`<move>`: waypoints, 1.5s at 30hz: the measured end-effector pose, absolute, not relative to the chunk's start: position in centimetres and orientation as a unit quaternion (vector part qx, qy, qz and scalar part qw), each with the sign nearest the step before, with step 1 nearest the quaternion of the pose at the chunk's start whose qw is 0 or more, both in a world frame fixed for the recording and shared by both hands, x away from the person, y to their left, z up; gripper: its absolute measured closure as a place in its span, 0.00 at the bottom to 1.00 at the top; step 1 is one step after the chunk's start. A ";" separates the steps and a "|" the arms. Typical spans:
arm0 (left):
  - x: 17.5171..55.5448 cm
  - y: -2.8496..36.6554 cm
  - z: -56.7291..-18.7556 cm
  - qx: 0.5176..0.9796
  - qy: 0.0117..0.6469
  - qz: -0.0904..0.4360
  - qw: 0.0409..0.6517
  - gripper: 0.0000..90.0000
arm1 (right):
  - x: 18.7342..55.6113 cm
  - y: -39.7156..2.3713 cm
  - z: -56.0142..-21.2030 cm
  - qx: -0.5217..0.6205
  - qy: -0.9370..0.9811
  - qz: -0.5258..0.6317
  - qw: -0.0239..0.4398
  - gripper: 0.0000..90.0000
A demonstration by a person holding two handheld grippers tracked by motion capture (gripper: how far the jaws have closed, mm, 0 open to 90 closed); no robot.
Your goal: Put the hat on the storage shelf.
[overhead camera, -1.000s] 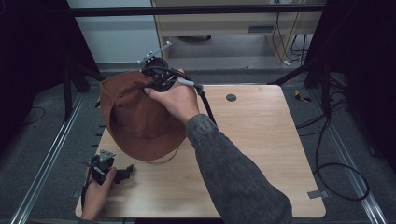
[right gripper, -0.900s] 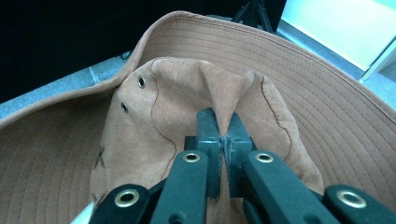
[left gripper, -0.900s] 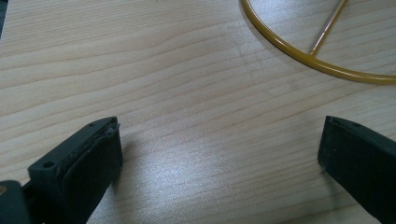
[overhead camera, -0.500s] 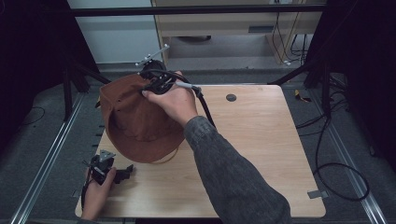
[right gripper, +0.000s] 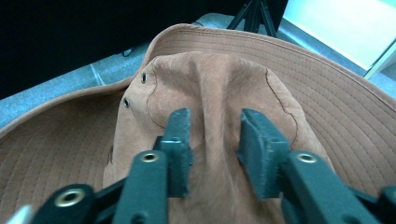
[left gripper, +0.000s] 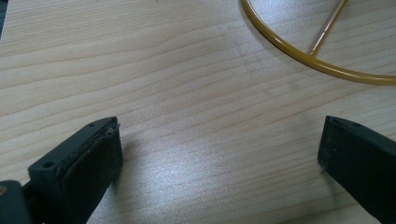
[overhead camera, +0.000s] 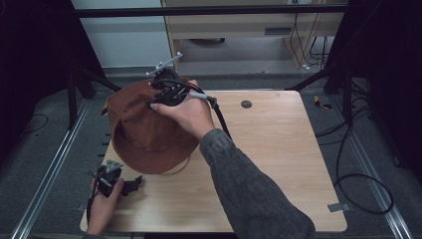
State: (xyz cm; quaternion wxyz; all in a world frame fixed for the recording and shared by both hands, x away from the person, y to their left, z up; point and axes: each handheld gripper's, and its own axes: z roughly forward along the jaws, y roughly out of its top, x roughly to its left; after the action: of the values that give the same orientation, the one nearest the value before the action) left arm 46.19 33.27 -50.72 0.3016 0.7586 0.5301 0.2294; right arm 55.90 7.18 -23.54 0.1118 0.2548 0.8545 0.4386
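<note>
The right tongs point(right gripper: 212, 154) are opening, releasing the brown suede hat's point(overhead camera: 144, 132) crown fold; the next move is probably lifting clear. The left tongs point(left gripper: 219, 158) are resting spread on the tabletop point(overhead camera: 278, 149).

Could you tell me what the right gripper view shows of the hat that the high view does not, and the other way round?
Right gripper view: the right gripper has just been opening, a ridge of the brown hat standing between its jaws, with two eyelets and brim stitching. High view: the hat's spot at the table far left corner, the left gripper resting near the front edge, and a yellow cord under the brim. Both show the right gripper over the hat's crown.
</note>
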 end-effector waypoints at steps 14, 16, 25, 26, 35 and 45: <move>46.2 33.2 -50.7 0.759 0.530 0.230 0.302 0.00 | 54.0 5.4 -23.3 0.263 0.852 0.434 0.128 0.32; 46.2 33.3 -50.7 0.760 0.529 0.228 0.301 0.00 | 53.7 5.0 -23.2 0.268 0.852 0.429 0.134 0.25; 46.1 33.1 -50.8 0.755 0.532 0.229 0.307 0.00 | 52.0 0.6 -21.9 0.279 0.838 0.443 0.154 0.09; 46.1 33.1 -50.8 0.755 0.532 0.229 0.307 0.00 | 52.0 0.6 -21.9 0.279 0.838 0.443 0.154 0.09; 46.1 33.1 -50.8 0.754 0.532 0.231 0.308 0.00 | 50.2 -5.1 -21.8 0.297 0.829 0.438 0.182 0.08; 46.0 33.1 -50.8 0.753 0.533 0.230 0.309 0.00 | 47.4 -11.3 -24.1 0.335 0.821 0.420 0.195 0.08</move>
State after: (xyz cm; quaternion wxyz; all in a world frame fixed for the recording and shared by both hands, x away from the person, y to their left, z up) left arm 46.04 33.07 -50.83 0.3094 0.7529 0.5335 0.2298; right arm 47.41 -11.27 -24.14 0.1950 0.3347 0.8205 0.4203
